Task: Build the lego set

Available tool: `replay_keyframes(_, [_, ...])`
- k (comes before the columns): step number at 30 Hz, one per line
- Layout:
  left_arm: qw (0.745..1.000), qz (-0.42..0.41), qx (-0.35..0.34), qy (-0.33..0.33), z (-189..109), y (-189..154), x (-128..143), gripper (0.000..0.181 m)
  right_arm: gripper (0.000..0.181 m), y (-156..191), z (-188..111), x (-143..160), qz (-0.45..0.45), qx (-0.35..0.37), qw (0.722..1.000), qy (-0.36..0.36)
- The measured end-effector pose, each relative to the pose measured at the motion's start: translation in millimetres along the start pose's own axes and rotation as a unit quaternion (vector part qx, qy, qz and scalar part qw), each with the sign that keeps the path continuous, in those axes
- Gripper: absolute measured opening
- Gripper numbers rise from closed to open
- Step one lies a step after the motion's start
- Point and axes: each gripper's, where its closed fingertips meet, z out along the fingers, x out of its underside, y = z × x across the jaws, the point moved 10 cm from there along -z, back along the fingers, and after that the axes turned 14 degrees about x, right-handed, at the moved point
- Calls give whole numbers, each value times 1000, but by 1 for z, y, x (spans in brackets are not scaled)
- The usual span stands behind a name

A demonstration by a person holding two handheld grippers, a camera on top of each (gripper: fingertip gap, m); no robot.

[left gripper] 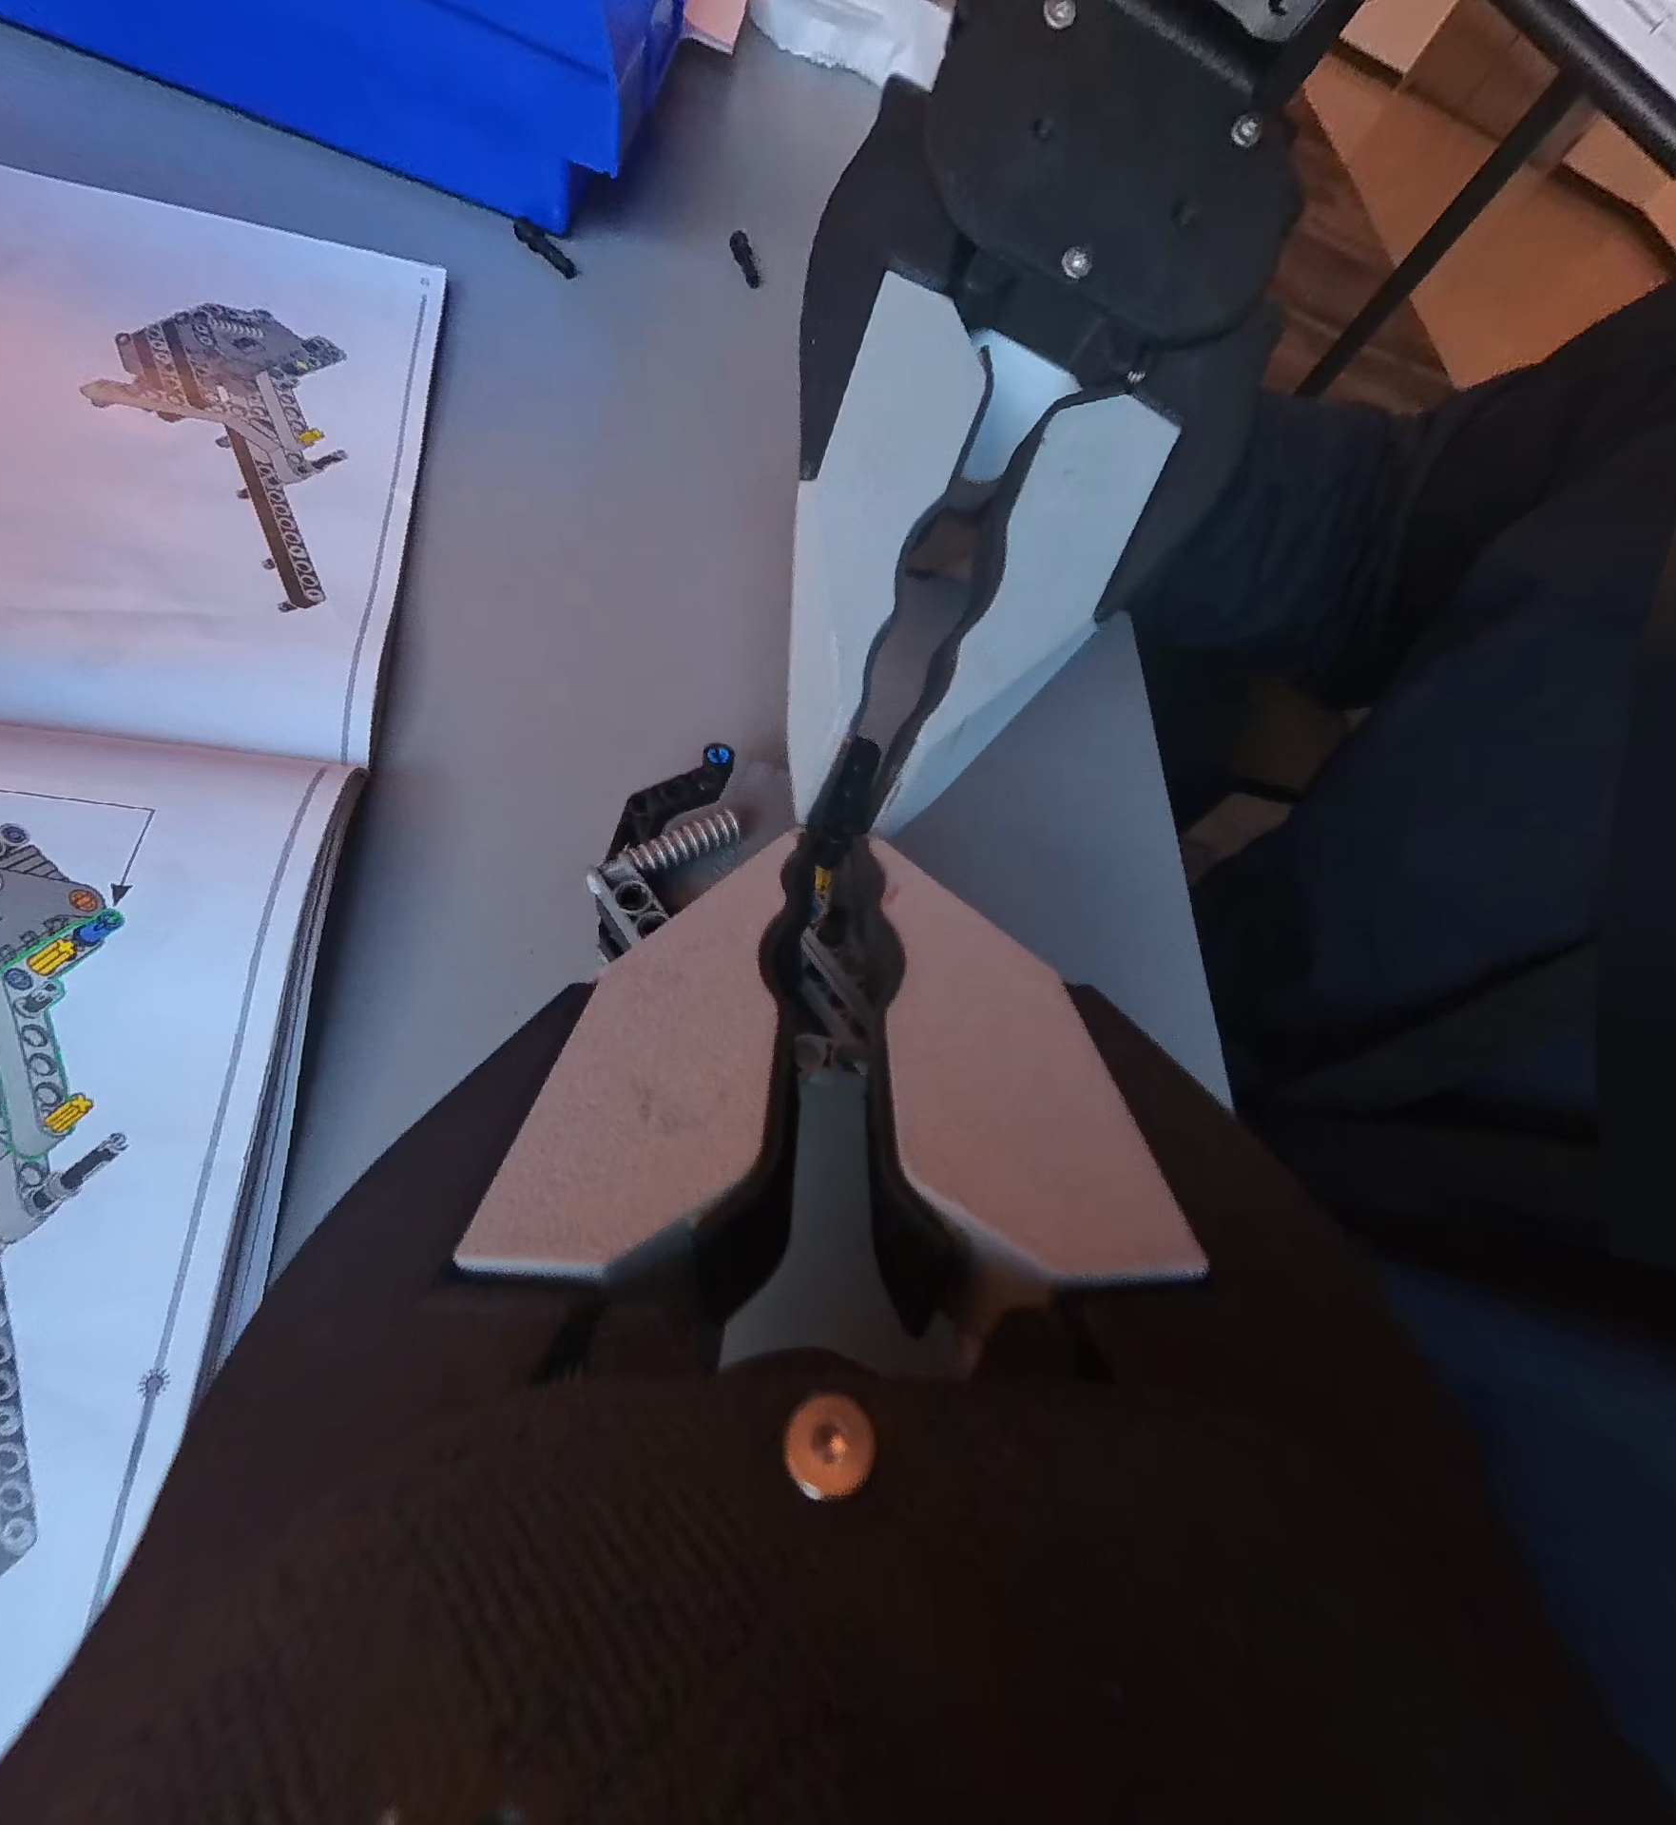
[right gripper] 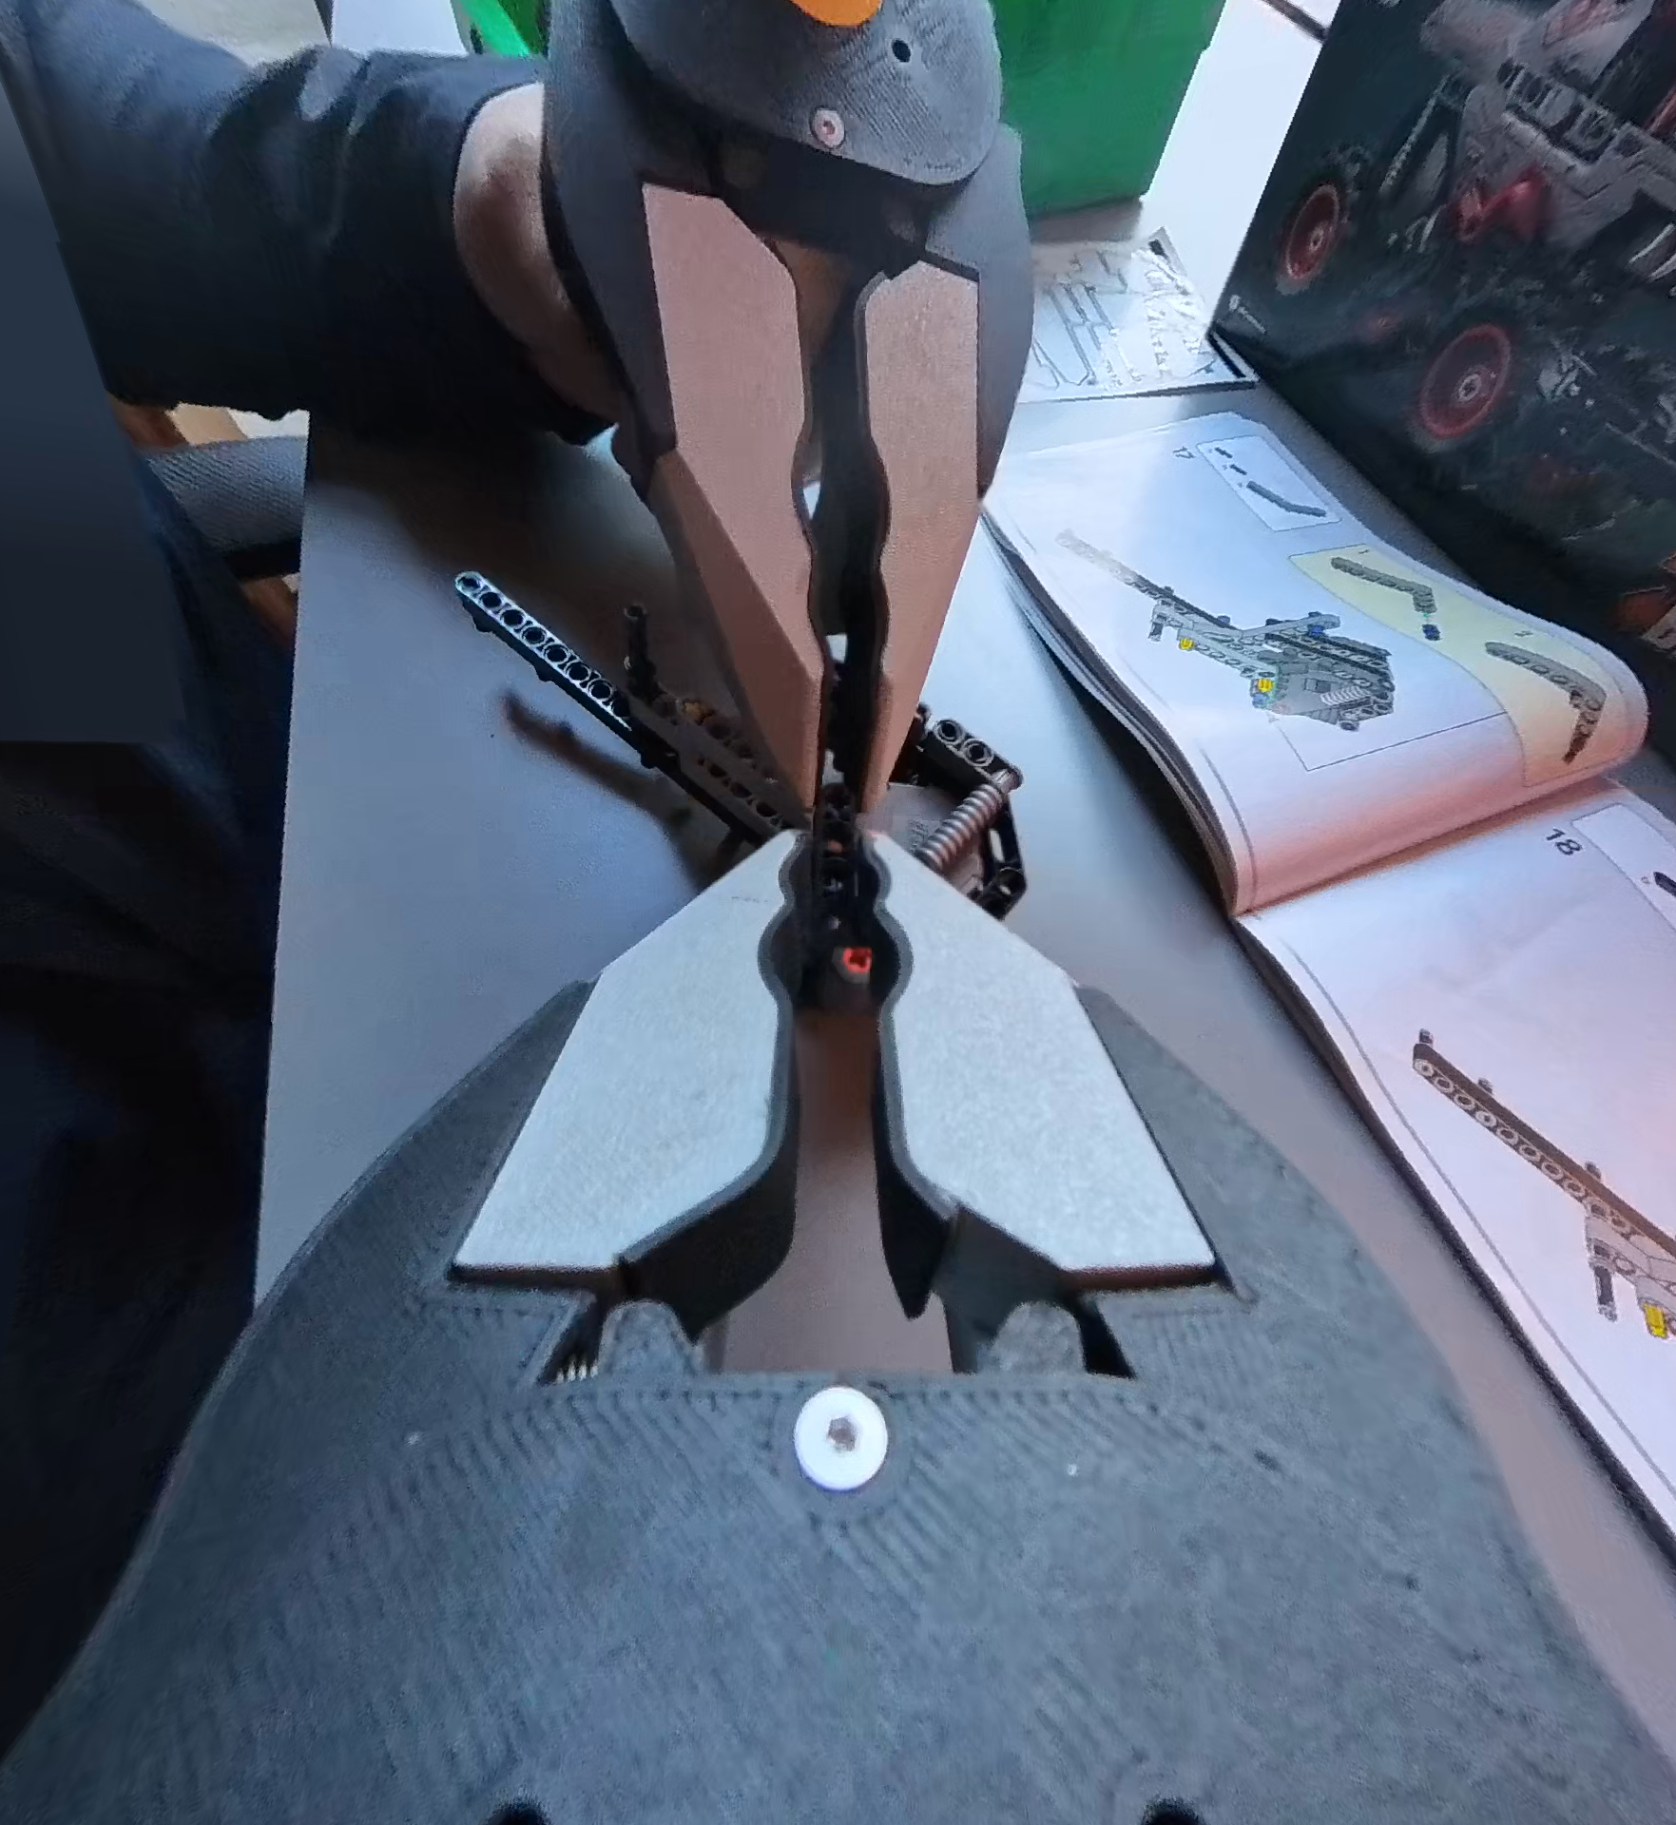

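Observation:
The partly built lego assembly [left gripper: 636,894], grey and black beams with a metal spring [left gripper: 700,839], sits at the table's near edge. In the right wrist view its long black beam [right gripper: 557,642] sticks out to the left and the spring [right gripper: 962,825] shows on the right. My left gripper [left gripper: 829,854], with pink pads, is shut on the assembly's grey beam. My right gripper [right gripper: 834,844], with grey pads, is shut on a black holed piece [right gripper: 834,889] with a red pin [right gripper: 855,960]. The two grippers meet tip to tip over the assembly.
An open instruction booklet [left gripper: 172,444] lies left of the assembly and also shows in the right wrist view [right gripper: 1406,691]. Two loose black pins [left gripper: 745,259] lie near a blue bin [left gripper: 369,79]. The set's box [right gripper: 1555,296] and a green bin [right gripper: 1090,99] stand behind. The table edge [left gripper: 1169,839] is close.

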Motion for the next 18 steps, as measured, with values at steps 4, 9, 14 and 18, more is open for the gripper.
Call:
replay_keyframes(4, [1000,-1,3,-9,-2,0,-1,4,7,-2,-2,-1,18,-13,1000,-10])
replay_keyframes(9, [1000,6,-4,2,0,-2,0,5,5,-1,0,0,15,-13,1000,-4])
replay_keyframes(14, [1000,4,-3,0,1,-2,0,4,4,-3,-3,-1,20,-12,1000,-18])
replay_keyframes(18, [1000,0,-4,1,1,0,1,4,4,-3,-1,-1,22,-11,1000,-10])
